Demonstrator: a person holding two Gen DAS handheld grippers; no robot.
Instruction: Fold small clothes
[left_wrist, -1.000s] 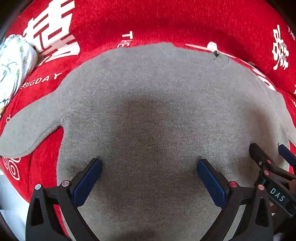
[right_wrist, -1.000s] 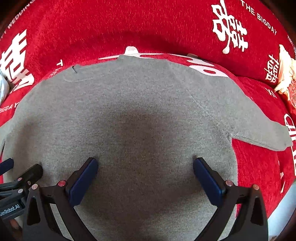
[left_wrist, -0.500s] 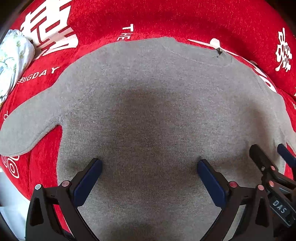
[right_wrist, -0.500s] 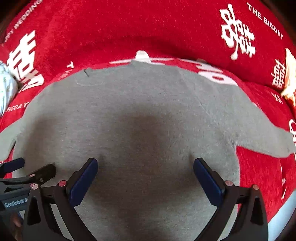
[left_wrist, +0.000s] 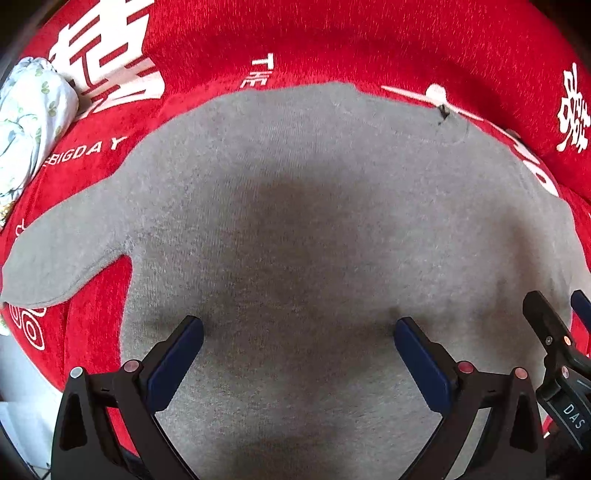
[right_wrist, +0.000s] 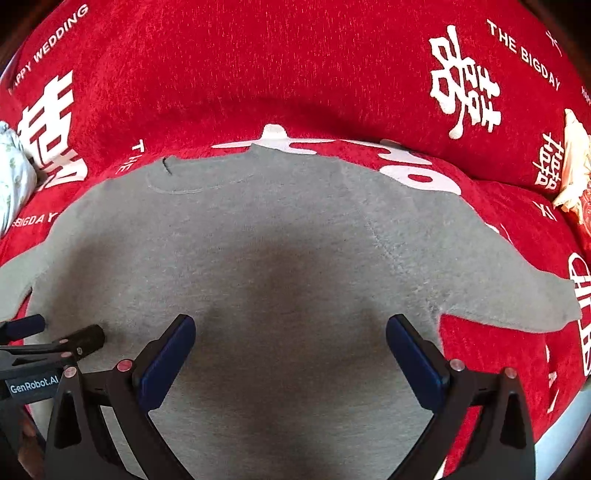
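Observation:
A small grey sweater (left_wrist: 303, 206) (right_wrist: 280, 236) lies flat on the red cloth, collar away from me and both sleeves spread outward. Its left sleeve (left_wrist: 66, 251) points left, its right sleeve (right_wrist: 517, 291) points right. My left gripper (left_wrist: 297, 336) hovers open over the lower left body of the sweater, nothing between its fingers. My right gripper (right_wrist: 290, 334) is open over the lower right body, also holding nothing. Each gripper shows at the edge of the other's view: the right one (left_wrist: 554, 332), the left one (right_wrist: 55, 336).
The red plush cloth (right_wrist: 295, 74) with white lettering covers the surface around the sweater. A white floral bundle (left_wrist: 26, 122) sits at the far left. A cream-coloured item (right_wrist: 572, 162) lies at the far right. The cloth's pale edge (right_wrist: 569, 417) shows at the lower right.
Both grippers have drawn back a little toward me, so more of the sweater and cloth shows. They remain open. The sweater has not moved.

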